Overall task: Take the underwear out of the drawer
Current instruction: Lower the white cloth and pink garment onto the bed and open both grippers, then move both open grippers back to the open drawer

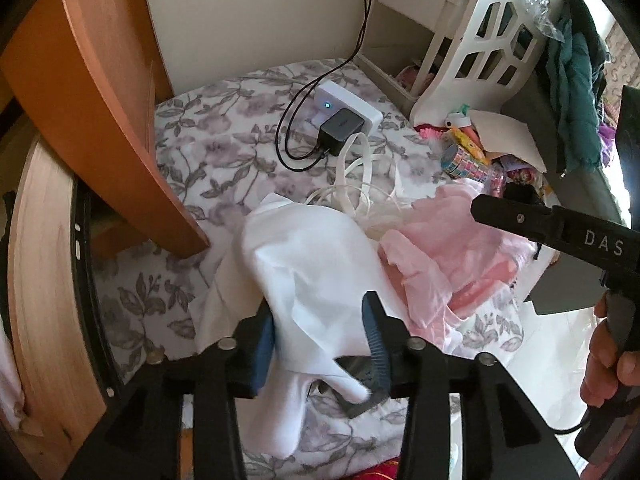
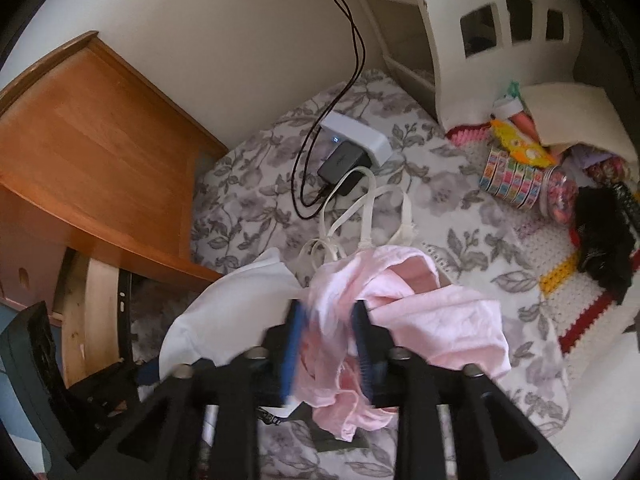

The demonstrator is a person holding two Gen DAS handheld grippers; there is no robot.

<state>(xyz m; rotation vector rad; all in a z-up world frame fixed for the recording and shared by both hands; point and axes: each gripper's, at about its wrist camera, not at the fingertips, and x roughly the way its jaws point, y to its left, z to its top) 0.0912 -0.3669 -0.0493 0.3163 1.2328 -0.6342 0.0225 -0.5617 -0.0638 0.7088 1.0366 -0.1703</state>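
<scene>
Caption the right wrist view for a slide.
Right gripper open around pink underwear above the floral bedspread, white garment alongside.

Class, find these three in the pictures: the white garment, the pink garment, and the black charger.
white garment [image 1: 316, 264], left wrist view, its broad upper fold.
pink garment [image 2: 436, 316], right wrist view, its spread right side.
black charger [image 1: 341, 130], left wrist view, its top face.

A flowered bedsheet [image 1: 224, 168] is spread over the bed. On it, toward the far wall, a white power strip [image 1: 352, 106] is laid with a black charger [image 1: 340, 130] plugged in, and black cables [image 1: 296, 120] are led up the wall. At the right, rolls of patterned tape [image 2: 510, 182] are seen near a white lattice shelf [image 2: 492, 24].
</scene>
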